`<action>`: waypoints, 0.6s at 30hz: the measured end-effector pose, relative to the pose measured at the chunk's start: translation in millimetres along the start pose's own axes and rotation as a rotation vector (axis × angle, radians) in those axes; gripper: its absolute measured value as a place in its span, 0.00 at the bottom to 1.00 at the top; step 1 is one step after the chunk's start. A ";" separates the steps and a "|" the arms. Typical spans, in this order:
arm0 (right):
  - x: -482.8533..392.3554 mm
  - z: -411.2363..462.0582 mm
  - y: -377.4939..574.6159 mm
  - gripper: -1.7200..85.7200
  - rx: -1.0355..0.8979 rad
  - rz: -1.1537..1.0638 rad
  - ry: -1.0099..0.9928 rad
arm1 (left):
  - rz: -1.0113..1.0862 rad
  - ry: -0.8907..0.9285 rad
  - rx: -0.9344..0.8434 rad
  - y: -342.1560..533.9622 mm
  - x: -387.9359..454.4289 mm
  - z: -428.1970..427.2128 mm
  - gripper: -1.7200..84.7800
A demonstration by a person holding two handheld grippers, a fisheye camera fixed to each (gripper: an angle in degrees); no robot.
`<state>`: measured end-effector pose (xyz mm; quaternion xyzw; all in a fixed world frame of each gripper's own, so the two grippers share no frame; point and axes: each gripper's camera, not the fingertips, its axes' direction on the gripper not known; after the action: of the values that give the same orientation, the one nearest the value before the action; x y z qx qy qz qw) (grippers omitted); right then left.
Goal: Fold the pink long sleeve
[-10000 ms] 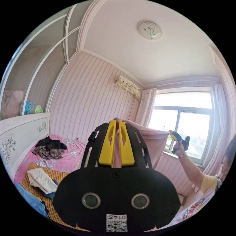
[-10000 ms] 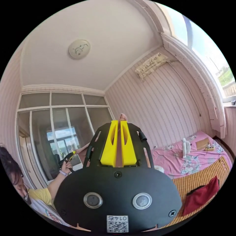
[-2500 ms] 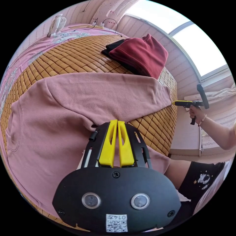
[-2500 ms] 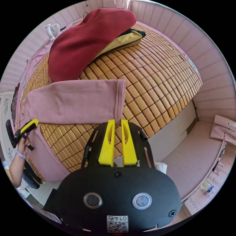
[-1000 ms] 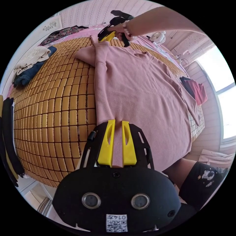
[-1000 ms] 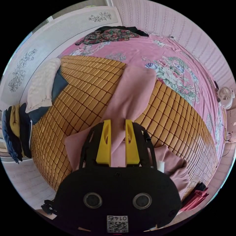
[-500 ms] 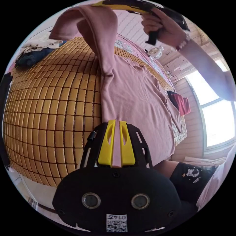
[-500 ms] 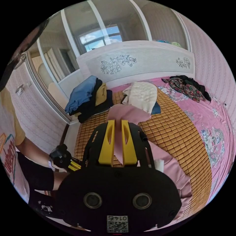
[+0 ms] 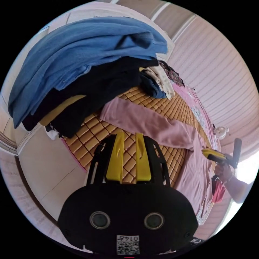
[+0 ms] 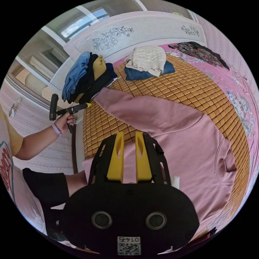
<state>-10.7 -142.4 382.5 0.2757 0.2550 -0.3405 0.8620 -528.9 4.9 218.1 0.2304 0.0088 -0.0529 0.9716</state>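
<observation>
Right gripper view: pink long sleeve (image 10: 172, 126) lies spread flat on the bamboo mat (image 10: 188, 81), neckline toward the view's right, one sleeve stretched out toward a stack of folded clothes (image 10: 86, 75) at the mat's corner. Right gripper (image 10: 127, 135) hovers over the shirt's body, jaws apart, nothing between them. Left gripper (image 10: 87, 105), held in a hand (image 10: 64, 122), sits just beside the sleeve's cuff; its jaws too small to judge here. A cream knit (image 10: 147, 59) rests on folded denim farther along.

Left gripper view: left gripper (image 9: 126, 136) above bare mat, jaws parted and empty, sleeve (image 9: 145, 125) just beyond the tips. Right gripper (image 9: 213, 156) over the shirt.
</observation>
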 end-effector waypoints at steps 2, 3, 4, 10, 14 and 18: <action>-4.6 4.8 4.7 0.09 -0.014 0.003 -0.014 | -0.046 -0.004 0.056 -12.5 -7.7 2.3 0.12; -8.6 8.2 8.0 0.09 -0.024 -0.004 -0.011 | -0.087 -0.035 0.075 -18.1 -12.1 5.6 0.12; -10.9 9.7 9.5 0.09 -0.026 -0.011 -0.005 | -0.129 -0.067 0.076 -21.5 -17.0 11.0 0.12; -22.8 21.3 13.3 0.09 -0.022 -0.015 0.089 | -0.177 -0.092 -0.003 -19.9 -32.0 25.0 0.08; -19.5 25.3 10.9 0.09 0.027 0.064 0.104 | -0.220 -0.098 -0.030 -17.7 -39.0 11.0 0.03; -15.4 24.4 21.6 0.08 0.068 0.162 0.020 | -0.189 -0.004 0.061 4.8 -14.2 -17.5 0.02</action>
<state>1.4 -138.1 416.2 0.3278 0.2289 -0.2752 0.8743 -542.4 18.4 205.2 0.2579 0.0267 -0.1450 0.9548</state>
